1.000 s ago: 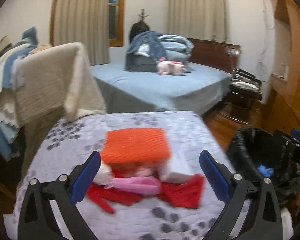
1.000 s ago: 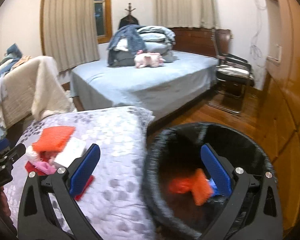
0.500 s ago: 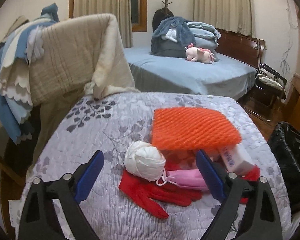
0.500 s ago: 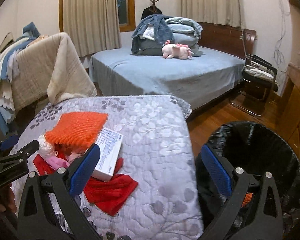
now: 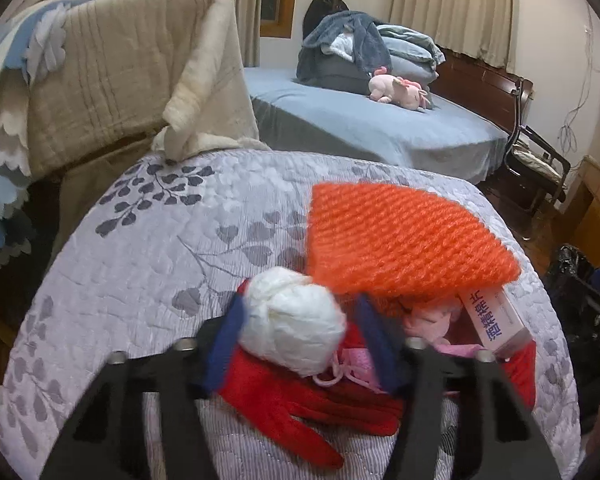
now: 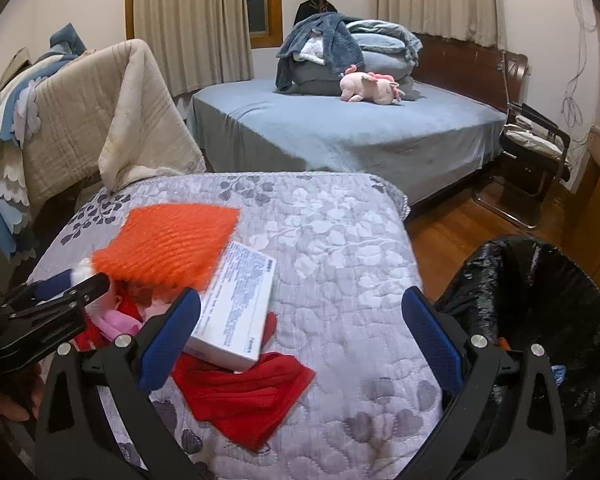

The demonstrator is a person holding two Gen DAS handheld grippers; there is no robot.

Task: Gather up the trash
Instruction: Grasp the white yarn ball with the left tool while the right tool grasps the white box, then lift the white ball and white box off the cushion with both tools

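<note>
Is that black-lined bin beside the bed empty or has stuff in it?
Not empty: in the right wrist view, small orange and blue scraps show inside the black-lined trash bin, behind the right gripper. How full, cannot tell.

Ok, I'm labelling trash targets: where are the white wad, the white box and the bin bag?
white wad (image 5: 294, 330), left wrist view, middle of its crumpled face
white box (image 6: 236, 304), right wrist view, centre of its printed top
bin bag (image 6: 540, 280), right wrist view, black liner's inner wall
</note>
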